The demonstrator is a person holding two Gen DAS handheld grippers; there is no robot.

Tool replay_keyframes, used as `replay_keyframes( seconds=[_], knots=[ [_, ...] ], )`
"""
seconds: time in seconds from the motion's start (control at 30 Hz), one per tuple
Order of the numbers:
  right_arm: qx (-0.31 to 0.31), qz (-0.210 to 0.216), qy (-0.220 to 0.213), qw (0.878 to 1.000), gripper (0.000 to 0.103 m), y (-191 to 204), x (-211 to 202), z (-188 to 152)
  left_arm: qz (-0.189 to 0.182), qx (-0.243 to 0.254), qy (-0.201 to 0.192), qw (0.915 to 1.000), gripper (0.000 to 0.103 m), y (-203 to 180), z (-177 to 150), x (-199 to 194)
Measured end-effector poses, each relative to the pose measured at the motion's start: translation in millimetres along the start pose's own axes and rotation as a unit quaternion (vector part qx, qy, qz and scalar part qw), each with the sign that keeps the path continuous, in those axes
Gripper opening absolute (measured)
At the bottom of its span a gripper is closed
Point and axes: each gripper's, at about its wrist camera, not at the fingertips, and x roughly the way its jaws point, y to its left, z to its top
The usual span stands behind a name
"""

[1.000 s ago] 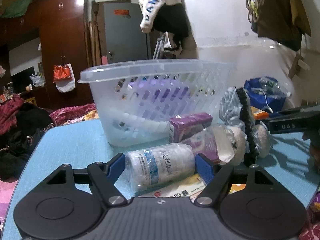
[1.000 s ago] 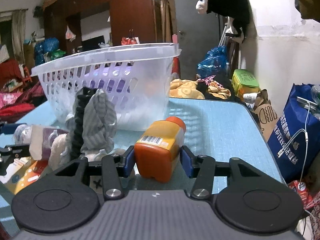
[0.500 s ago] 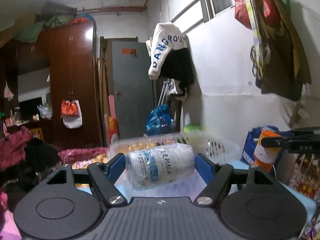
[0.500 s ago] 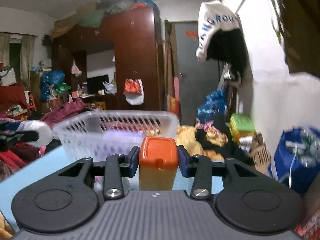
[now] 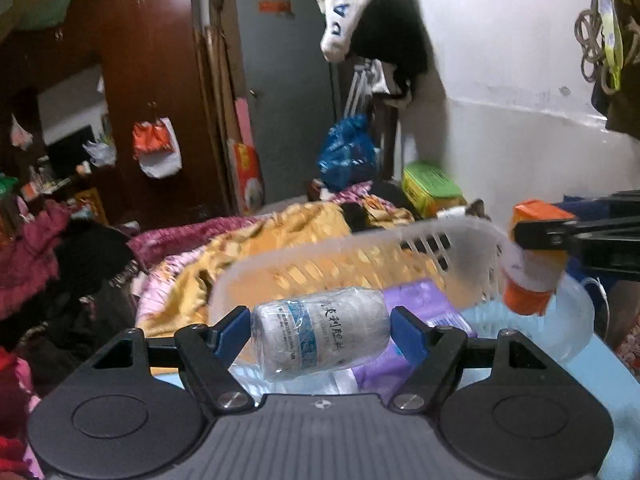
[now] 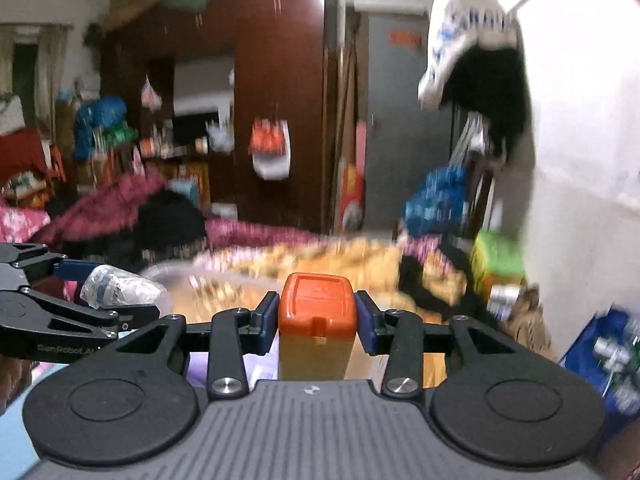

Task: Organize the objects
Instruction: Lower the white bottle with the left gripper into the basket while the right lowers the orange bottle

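Left wrist view: the left hand-held gripper [image 5: 320, 334] pinched a squat white plastic bottle [image 5: 320, 332] sideways between its blue pads, glossy shrink-wrap and a blue-striped label around it. It hung above the translucent slotted laundry basket [image 5: 352, 260], where a purple packet [image 5: 424, 300] lay inside. At right, the right hand-held gripper [image 5: 536, 236] crossed in front of the basket's rim with an orange bottle [image 5: 534, 256].

Right wrist view, blurred: the right hand-held gripper [image 6: 317, 322] was clamped on the orange bottle [image 6: 317, 332] at its squarish flip cap, upright. The left hand-held gripper [image 6: 102, 292] held the white plastic bottle [image 6: 120, 290] at left, over the basket [image 6: 176, 276].
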Motion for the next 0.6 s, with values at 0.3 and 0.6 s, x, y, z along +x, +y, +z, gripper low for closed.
replay_keyframes(
  seconds=[0.3,0.6],
  knots=[
    [0.006,-0.006,0.042,0.999,0.044,-3,22,-22,-0.011,-0.013,0.014,0.9998,0.079,6,-12,15],
    [0.005,-0.005,0.061,0.998,0.045,-4,31,-28,-0.022,-0.017,0.003,0.9996,0.079,6,-22,14]
  ],
)
